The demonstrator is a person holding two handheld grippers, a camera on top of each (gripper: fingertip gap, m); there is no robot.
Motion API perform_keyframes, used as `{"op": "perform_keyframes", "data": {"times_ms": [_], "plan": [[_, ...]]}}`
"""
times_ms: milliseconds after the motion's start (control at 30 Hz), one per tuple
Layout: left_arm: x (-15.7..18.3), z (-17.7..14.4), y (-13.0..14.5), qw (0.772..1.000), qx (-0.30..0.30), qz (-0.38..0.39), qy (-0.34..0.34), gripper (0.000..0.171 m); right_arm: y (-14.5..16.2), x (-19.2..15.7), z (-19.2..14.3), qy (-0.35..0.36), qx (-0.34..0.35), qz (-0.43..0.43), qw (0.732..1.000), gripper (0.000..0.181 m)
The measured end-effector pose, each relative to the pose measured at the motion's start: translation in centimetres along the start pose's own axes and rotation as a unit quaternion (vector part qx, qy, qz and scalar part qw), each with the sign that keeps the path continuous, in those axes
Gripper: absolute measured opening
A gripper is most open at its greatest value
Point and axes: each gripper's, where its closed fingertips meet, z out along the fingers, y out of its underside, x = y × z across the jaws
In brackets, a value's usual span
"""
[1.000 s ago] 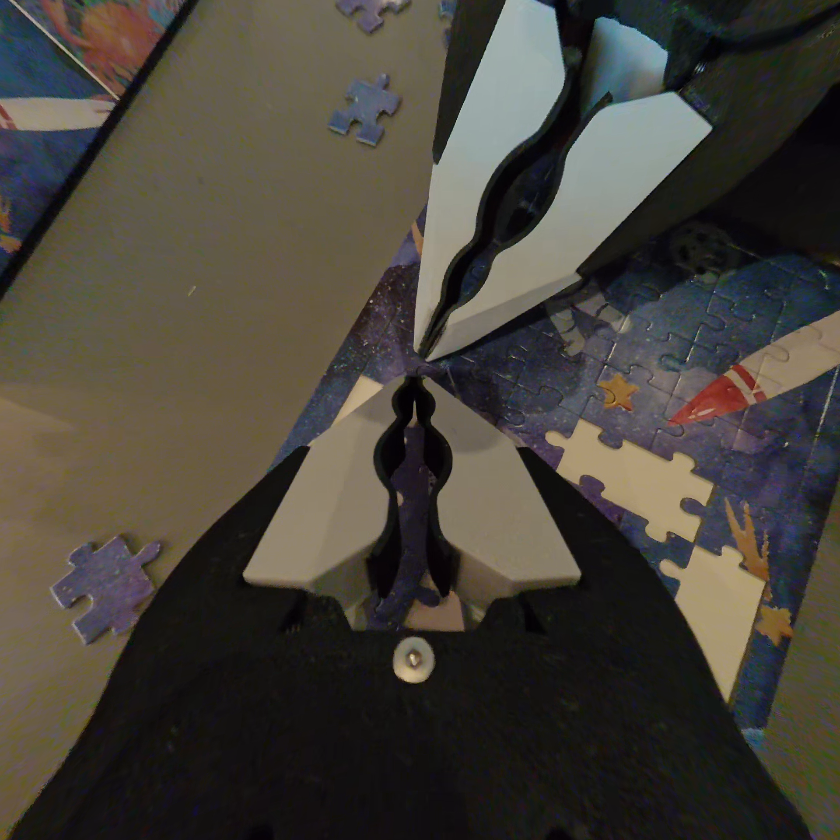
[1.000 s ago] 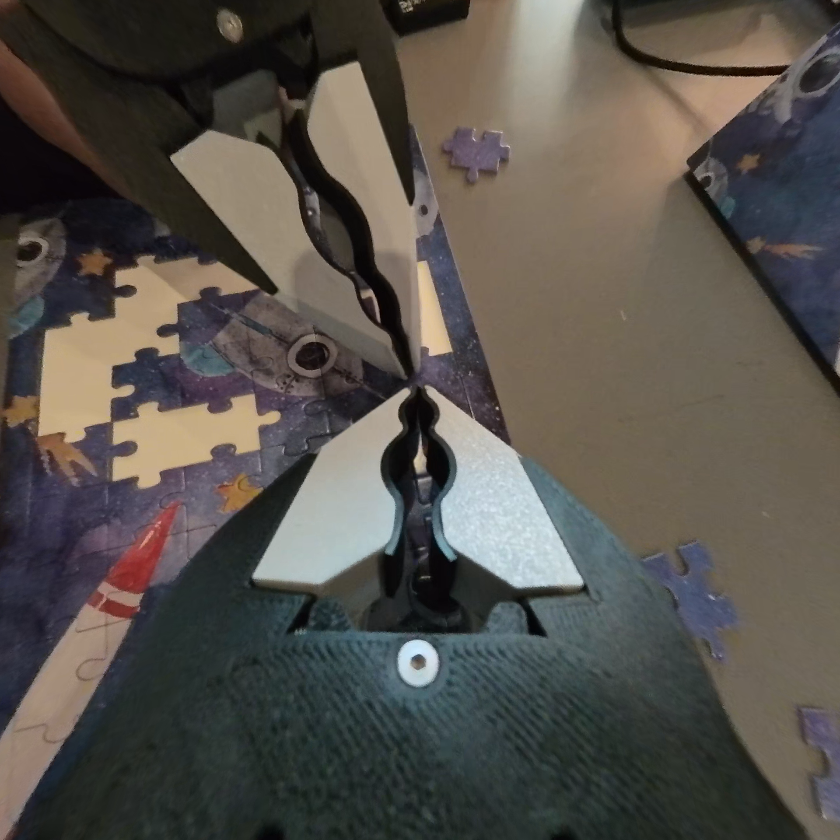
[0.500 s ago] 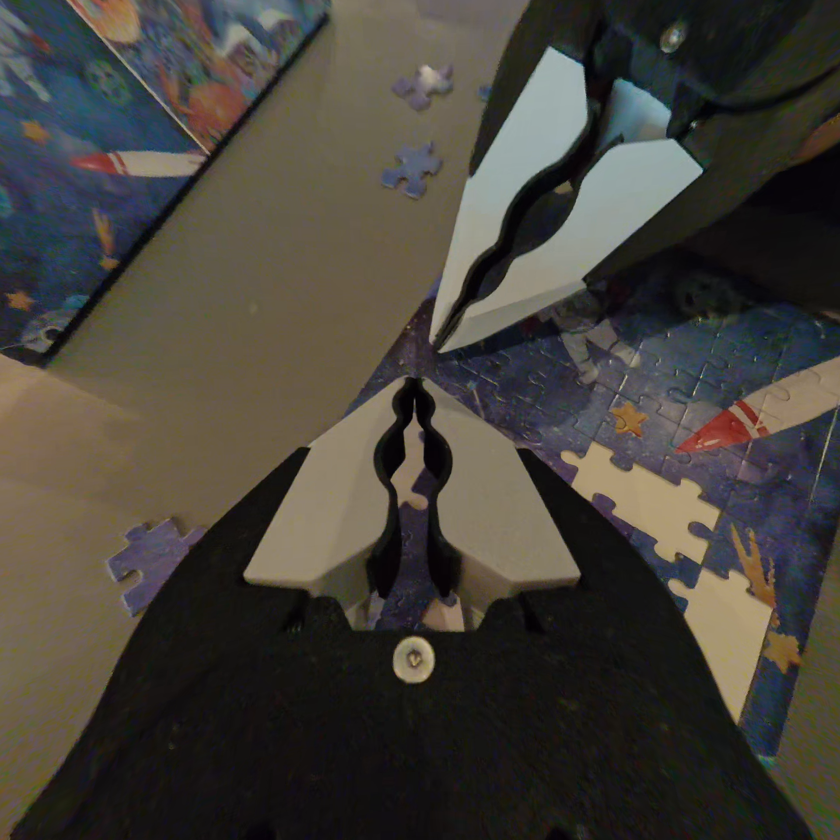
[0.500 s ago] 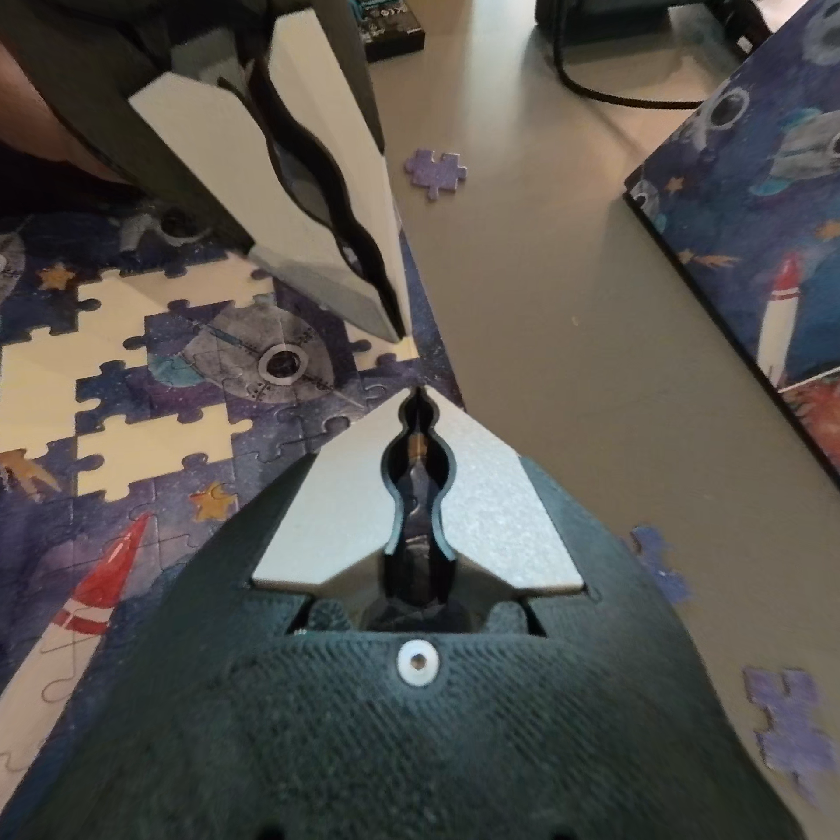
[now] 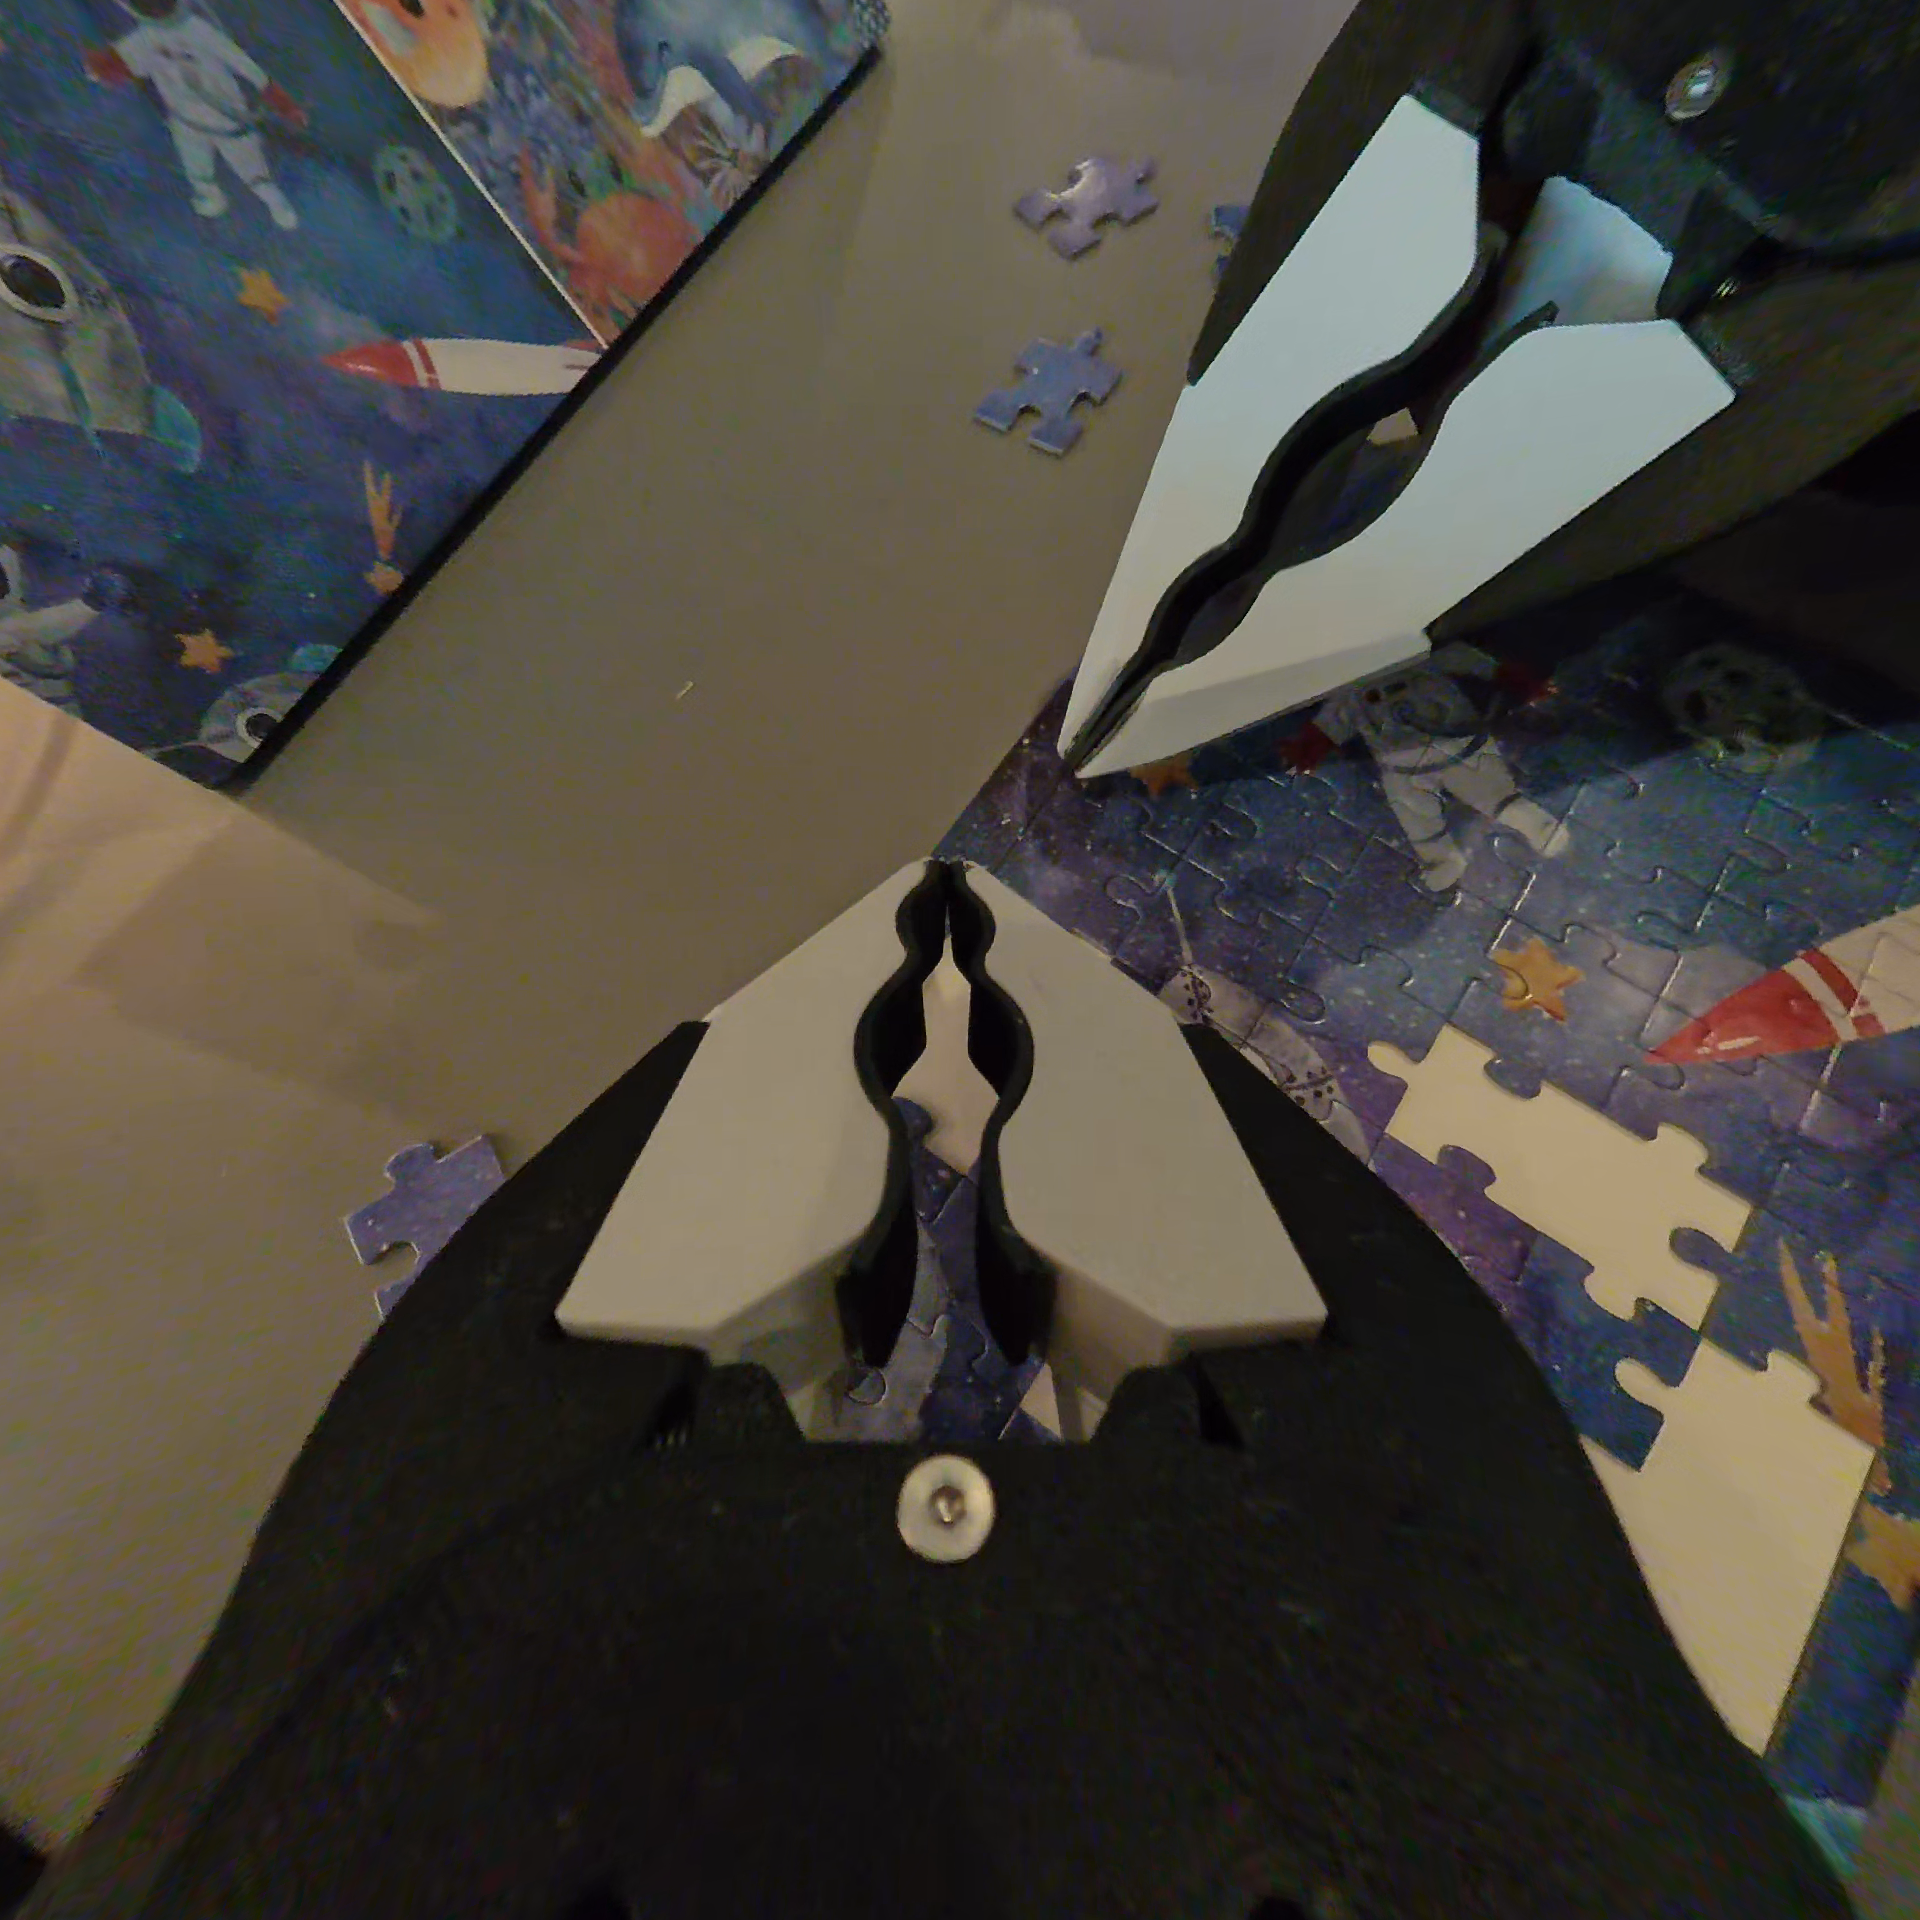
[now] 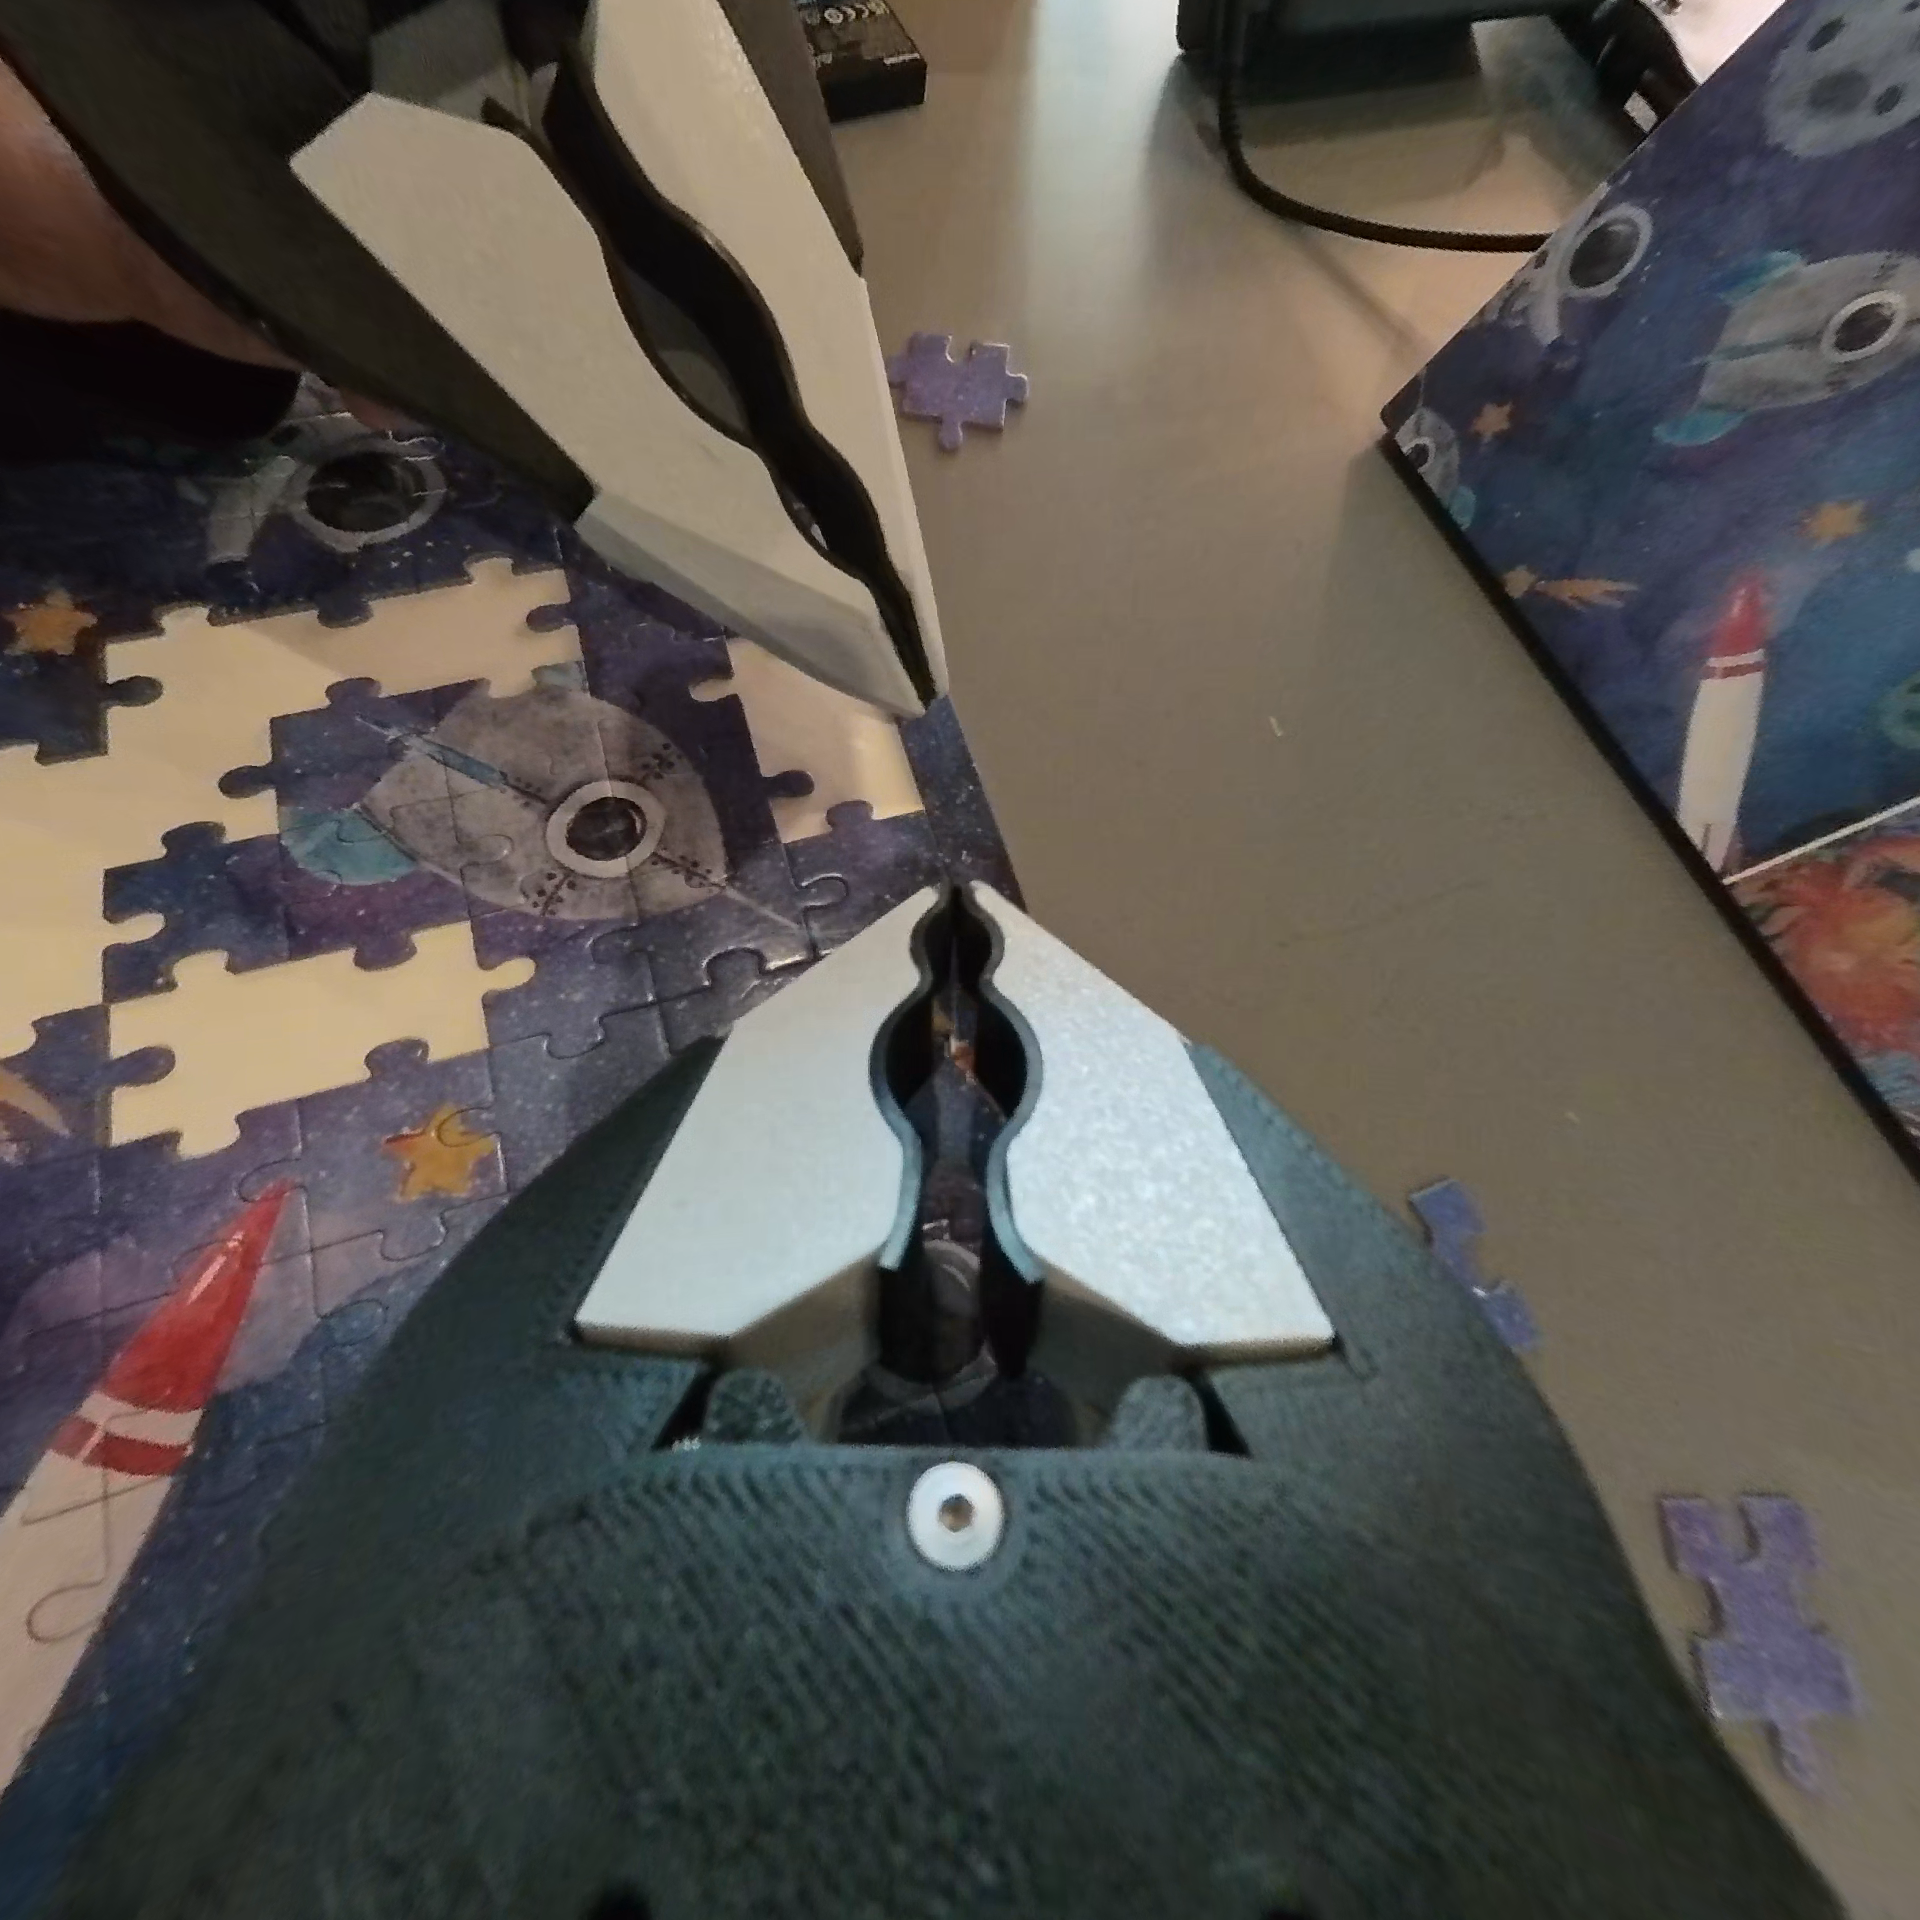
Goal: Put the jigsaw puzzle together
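The partly built space jigsaw lies on the grey table, with white gaps where the backing shows. My left gripper is shut and empty, tips over the puzzle's edge. My right gripper points down at the same edge from the upper right, a short way from my left tips. In the right wrist view my right gripper is shut and empty above the puzzle. My left gripper shows shut at the upper left there. Gaps show on the left.
Loose purple pieces lie on the table, and in the right wrist view. A picture box lid lies beside the puzzle. A black cable and a black device lie at the far edge. Only a small space, under 4 cm, lies between the two pairs of fingers. It is some 5 centimeters from my right tips to the partly built space jigsaw. The puzzle sits 6 centimeters or so from the ends of my left fingers.
The two grippers' tips were nearly touching over the puzzle's edge. Both have since drawn back and apart, still shut. More table and box lid show now.
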Motion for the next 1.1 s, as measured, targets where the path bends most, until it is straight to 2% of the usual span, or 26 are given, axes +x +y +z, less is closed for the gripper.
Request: {"op": "perform_keyframes", "data": {"times_ms": [367, 533, 633, 733, 900, 967, 1033, 1100], "plan": [[0.6, 0.2, 0.2, 1.0, -0.009, 0.012, 0.01, 0.0, -0.1, 0.1, -0.1, 0.0, 0.006, 0.006, 1.0, 0.0], [1.8, -0.1, 0.1, 0.998, -0.001, -0.001, 0.055, 0.0, -0.3, -0.6, 0.1, -0.018, 0.007, 0.008, 1.0, 0.0], [2.6, 0.3, 0.7, 0.997, -0.02, 0.003, 0.076, 0.0, -0.3, -1.6, 0.3, -0.051, 0.01, 0.024, 0.998, 0.0], [2.8, 0.9, 1.7, 0.996, -0.052, 0.008, 0.076, 0.0, 0.6, -1.8, 0.7, -0.061, -0.017, 0.038, 0.997, 0.0], [2.2, 0.3, 0.7, 0.998, -0.02, 0.0, 0.065, 0.0, -0.6, -1.5, 0.0, -0.058, 0.016, 0.043, 0.997, 0.0], [2.2, 0.3, 0.7, 0.997, -0.021, -0.01, 0.072, 0.0, -0.2, -1.7, 0.2, -0.064, 0.007, 0.04, 0.997, 0.0], [1.2, 0.1, 0.8, 0.999, -0.022, 0.003, 0.044, 0.0, 0.6, -1.9, 0.7, -0.064, -0.017, 0.03, 0.997, 0.0], [-1.8, -0.9, 0.9, 0.999, -0.013, 0.025, -0.03, 0.0, -0.1, -2.0, 0.4, -0.067, 0.002, 0.035, 0.997, 0.0]]}}
